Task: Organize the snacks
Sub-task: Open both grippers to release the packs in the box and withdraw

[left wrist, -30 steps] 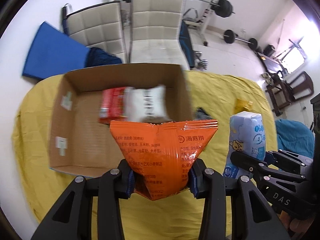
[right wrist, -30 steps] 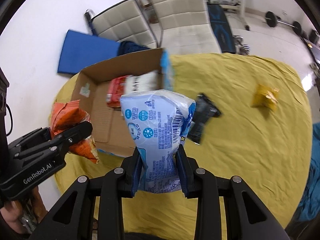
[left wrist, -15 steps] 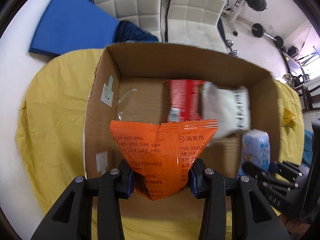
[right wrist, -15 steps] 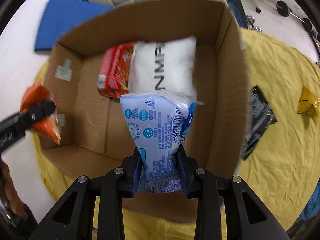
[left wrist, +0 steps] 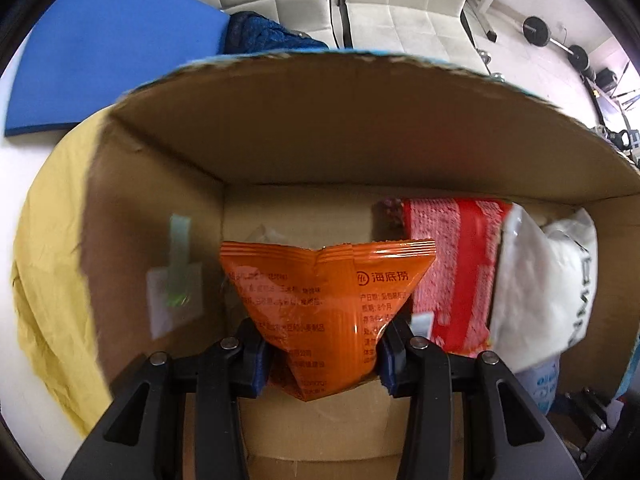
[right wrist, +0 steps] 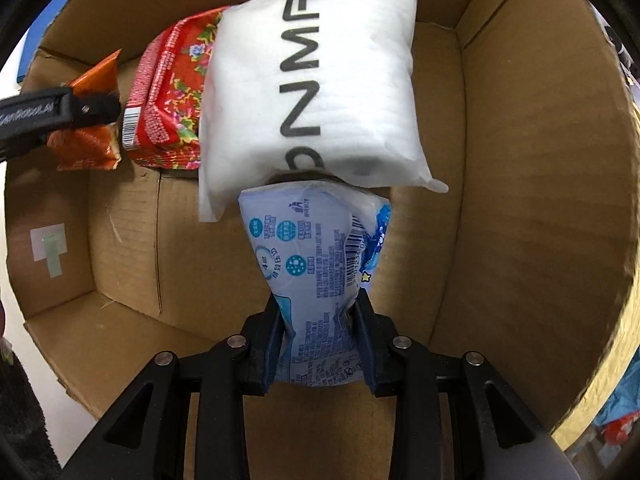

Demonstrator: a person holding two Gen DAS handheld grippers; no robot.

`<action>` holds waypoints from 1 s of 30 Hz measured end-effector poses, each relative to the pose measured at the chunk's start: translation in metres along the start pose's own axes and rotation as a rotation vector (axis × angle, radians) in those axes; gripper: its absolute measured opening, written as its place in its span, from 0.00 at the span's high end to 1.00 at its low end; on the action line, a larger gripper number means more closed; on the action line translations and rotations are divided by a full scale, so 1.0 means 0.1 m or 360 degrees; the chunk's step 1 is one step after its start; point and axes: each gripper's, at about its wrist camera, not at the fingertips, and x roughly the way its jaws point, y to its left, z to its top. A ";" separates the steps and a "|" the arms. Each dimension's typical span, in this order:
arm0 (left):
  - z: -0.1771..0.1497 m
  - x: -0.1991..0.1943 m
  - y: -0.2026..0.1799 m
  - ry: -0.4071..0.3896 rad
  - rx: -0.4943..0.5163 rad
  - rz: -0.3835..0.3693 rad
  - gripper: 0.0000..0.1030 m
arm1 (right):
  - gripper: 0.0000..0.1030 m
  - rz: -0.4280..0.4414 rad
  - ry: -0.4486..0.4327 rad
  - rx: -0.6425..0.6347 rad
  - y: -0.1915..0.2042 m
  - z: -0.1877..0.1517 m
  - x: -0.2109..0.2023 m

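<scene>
My left gripper (left wrist: 320, 354) is shut on an orange snack bag (left wrist: 324, 304) and holds it low inside the cardboard box (left wrist: 320, 128), beside a red flowered packet (left wrist: 456, 272). My right gripper (right wrist: 320, 344) is shut on a light blue packet (right wrist: 316, 264), also inside the box (right wrist: 520, 200), its top touching a white pack with black letters (right wrist: 316, 92). In the right wrist view the red packet (right wrist: 168, 96) lies left of the white pack, and the left gripper's finger (right wrist: 60, 112) with the orange bag (right wrist: 92, 148) shows at the far left.
The box sits on a yellow cloth (left wrist: 48, 264). Beyond it are two white chairs (left wrist: 384, 4), a blue mat (left wrist: 104, 48) and barbell weights (left wrist: 556, 36). A taped label (right wrist: 50, 250) marks the box's left wall. Bare cardboard floor (right wrist: 192, 248) shows left of the blue packet.
Both grippers have gone forward and down into the box with their packets. The box walls now fill both views and the table's loose items are out of sight.
</scene>
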 end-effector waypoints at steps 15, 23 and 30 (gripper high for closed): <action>-0.06 -0.02 0.10 0.0025 -0.0075 -0.0034 0.51 | 0.46 0.0019 0.0001 0.0107 -0.01 0.07 0.02; -0.23 -0.30 0.08 -0.0053 -0.0048 -0.0037 0.08 | 0.18 0.0085 -0.0065 0.0091 0.00 -0.13 -0.26; -0.46 -0.65 0.18 -0.0171 -0.0069 -0.0049 0.06 | 0.05 0.0040 -0.0202 0.0056 0.05 -0.28 -0.63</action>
